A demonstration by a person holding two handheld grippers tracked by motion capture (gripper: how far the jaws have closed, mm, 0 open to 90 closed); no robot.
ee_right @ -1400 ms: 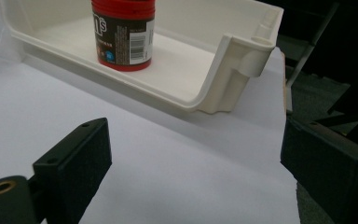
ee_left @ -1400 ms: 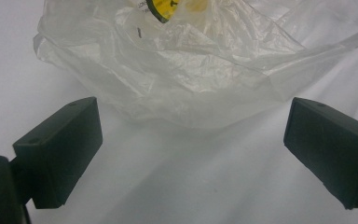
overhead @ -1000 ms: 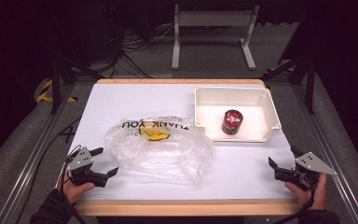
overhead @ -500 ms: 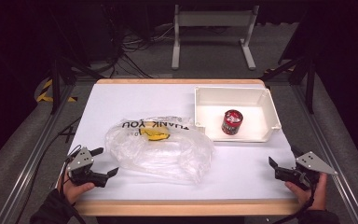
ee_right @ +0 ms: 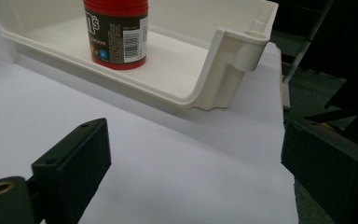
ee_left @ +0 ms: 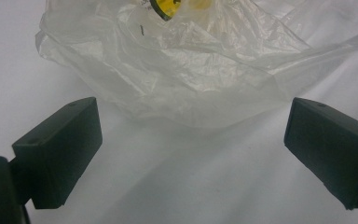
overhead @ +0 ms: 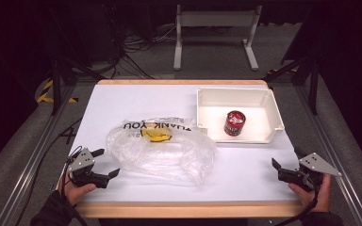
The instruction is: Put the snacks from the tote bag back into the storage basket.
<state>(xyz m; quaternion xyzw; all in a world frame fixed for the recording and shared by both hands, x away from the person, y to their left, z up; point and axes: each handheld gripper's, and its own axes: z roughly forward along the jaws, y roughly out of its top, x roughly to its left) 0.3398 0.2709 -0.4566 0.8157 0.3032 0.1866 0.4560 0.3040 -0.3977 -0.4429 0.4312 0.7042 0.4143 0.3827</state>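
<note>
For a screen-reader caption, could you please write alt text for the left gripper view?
A crumpled clear plastic bag lies on the white table just ahead of the left gripper, whose two black jaws stand wide apart and touch nothing. Something yellow shows through the bag at the top edge.

Left gripper (ee_left: pixel 193 149): both black jaws stand wide apart, one at the lower left of the frame, one at the lower right, nothing between them but white table surface (ee_left: pixel 182 186). Clear plastic bag (ee_left: pixel 191 60): crumpled, lying across the upper half of the frame, its near edge just beyond the jaw tips, not touching them. A yellow and black item (ee_left: pixel 168 5) shows through the bag at the top centre.
</note>
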